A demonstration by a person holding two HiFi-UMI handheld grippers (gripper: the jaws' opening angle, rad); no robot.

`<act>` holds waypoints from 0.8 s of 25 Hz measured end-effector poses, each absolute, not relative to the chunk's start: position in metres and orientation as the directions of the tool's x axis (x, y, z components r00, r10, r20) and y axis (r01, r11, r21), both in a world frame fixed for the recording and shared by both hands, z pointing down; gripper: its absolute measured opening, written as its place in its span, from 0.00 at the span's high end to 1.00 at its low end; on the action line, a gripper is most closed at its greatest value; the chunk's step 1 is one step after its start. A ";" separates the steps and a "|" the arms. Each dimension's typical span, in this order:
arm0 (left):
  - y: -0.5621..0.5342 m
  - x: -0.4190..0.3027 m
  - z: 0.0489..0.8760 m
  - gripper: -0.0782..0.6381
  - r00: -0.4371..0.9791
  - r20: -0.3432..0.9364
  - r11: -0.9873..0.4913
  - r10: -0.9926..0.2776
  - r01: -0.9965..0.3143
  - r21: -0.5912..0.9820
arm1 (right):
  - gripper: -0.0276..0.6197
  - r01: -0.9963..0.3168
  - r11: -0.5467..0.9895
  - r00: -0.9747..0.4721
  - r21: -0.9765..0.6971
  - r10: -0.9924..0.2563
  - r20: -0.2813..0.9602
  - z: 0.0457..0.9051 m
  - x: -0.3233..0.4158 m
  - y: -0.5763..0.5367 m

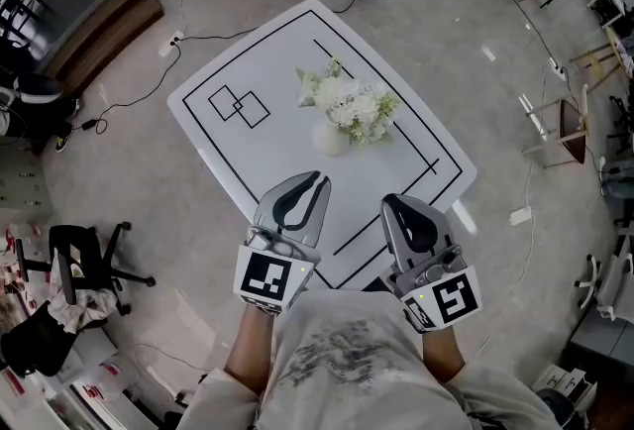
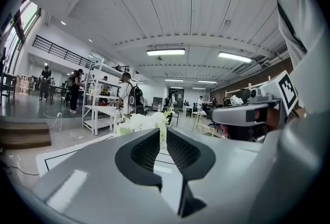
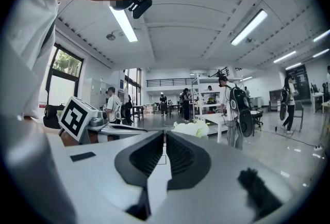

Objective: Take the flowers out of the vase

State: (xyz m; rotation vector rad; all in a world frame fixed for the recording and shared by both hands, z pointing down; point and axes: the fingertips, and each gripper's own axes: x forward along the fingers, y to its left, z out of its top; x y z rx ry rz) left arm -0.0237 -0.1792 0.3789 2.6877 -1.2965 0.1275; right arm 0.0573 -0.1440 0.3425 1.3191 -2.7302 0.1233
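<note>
A bunch of white flowers (image 1: 352, 106) stands in a small white vase (image 1: 330, 137) near the middle of the white table (image 1: 213, 136). Both grippers hover over the table's near edge, short of the vase and apart from it. My left gripper (image 1: 319, 180) points toward the vase; in the left gripper view its jaws (image 2: 163, 132) stand a narrow slit apart with nothing between them, and the flowers (image 2: 139, 122) show just beyond. My right gripper (image 1: 388, 201) is shut and empty. In the right gripper view the closed tips (image 3: 164, 135) point a little left of the flowers (image 3: 191, 127).
Black lines and two overlapping squares (image 1: 239, 106) mark the table top. A black office chair (image 1: 84, 255) stands at the left and a wooden bench (image 1: 104, 27) at the far left. Cables lie on the floor. Shelves (image 2: 100, 109) and people fill the room behind.
</note>
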 end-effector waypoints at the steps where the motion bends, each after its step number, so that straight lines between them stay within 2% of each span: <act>1: -0.182 -0.023 0.381 0.82 0.620 0.150 -0.611 -0.770 -0.785 0.106 | 0.93 -0.785 0.619 -0.617 -0.029 -0.776 0.132 0.343 0.058 -0.146; 20: -0.223 -0.012 0.421 0.68 0.634 0.179 -0.636 -0.752 -0.770 0.053 | 0.93 -0.801 0.597 -0.597 -0.053 -0.787 0.152 0.354 0.067 -0.173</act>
